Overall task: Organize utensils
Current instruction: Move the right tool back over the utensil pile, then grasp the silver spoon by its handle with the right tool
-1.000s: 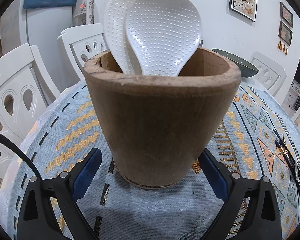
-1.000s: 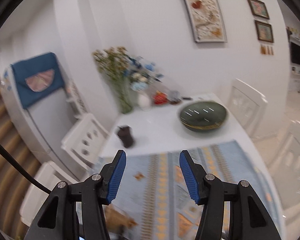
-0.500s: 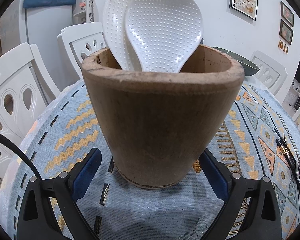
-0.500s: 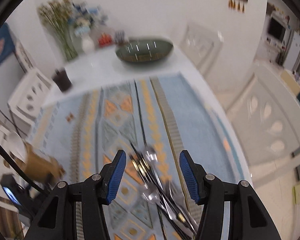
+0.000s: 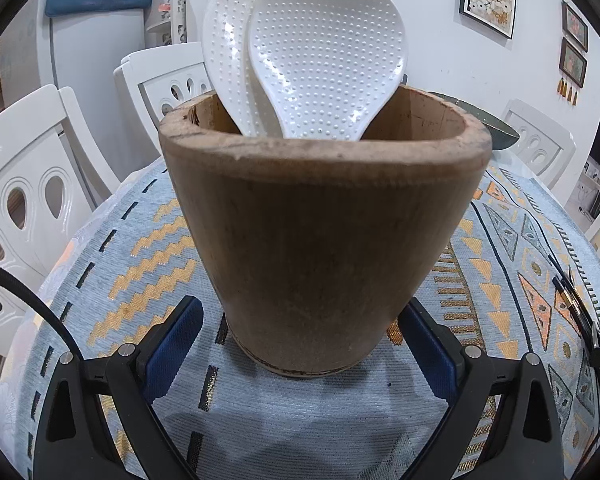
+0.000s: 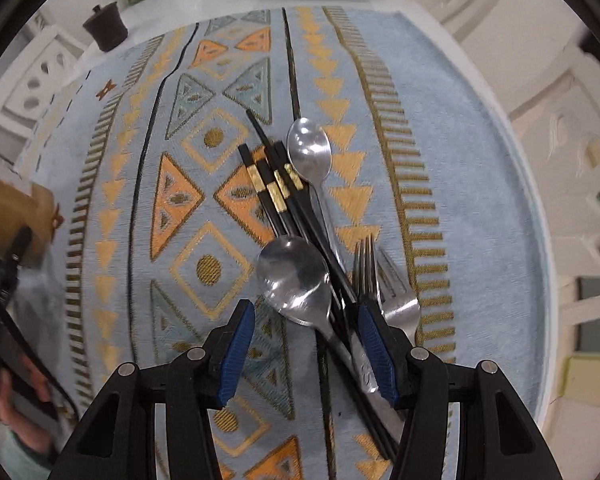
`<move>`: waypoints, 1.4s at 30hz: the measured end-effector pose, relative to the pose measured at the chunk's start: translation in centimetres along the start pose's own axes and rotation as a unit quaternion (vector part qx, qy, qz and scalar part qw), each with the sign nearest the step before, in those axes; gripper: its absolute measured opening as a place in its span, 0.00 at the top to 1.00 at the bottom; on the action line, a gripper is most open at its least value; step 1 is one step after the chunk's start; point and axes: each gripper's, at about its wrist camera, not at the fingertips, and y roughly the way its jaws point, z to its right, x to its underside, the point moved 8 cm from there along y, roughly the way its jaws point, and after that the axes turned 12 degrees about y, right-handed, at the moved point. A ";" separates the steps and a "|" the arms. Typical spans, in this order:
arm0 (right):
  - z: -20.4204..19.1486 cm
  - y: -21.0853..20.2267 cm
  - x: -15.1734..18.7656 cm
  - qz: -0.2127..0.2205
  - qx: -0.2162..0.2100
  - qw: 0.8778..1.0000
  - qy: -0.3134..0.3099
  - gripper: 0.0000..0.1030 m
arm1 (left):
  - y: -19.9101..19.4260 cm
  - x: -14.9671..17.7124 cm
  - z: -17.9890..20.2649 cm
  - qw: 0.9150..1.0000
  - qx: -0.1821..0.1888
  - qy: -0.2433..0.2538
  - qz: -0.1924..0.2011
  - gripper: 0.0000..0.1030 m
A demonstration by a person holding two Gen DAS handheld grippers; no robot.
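Between the fingers of the left gripper (image 5: 300, 344), in the left wrist view, stands a rough brown tapered wooden holder (image 5: 320, 232) on the blue woven tablecloth with orange and gold geometric bands (image 5: 112, 264). Its jaws have just been opening and now flank the holder's base at seven and five o'clock, pads apparently clear of the wood, so the holder rests on its own. Two white dimpled plastic rice paddles (image 5: 312, 60) rise from the rim toward twelve o'clock, glossy and rounded. Over in the right wrist view, the scene has swung from wall and far table down to a pile of cutlery directly below; the right gripper (image 6: 306, 352) hangs half-open and empty above it. A polished steel spoon (image 6: 294, 280) lies between the blue ribbed pads, black chopsticks with gold bands (image 6: 278, 196) run toward eleven o'clock, a second steel spoon (image 6: 310, 150) at twelve, steel forks (image 6: 380, 284) at one. Picking up the next utensil looks imminent.
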 end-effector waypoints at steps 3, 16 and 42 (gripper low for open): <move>-0.6 0.0 0.1 0.006 0.010 1.000 -0.018 0.48 | 0.0 0.0 0.0 1.000 0.000 0.000 0.000 0.04; -1.4 0.4 -0.2 0.001 0.016 1.000 -0.016 0.66 | 0.1 0.2 0.0 1.000 0.002 0.000 -0.004 0.04; -4.4 0.6 -0.2 -0.142 -0.239 0.949 0.146 0.66 | 0.3 0.0 -0.2 1.000 0.006 -0.003 -0.006 0.04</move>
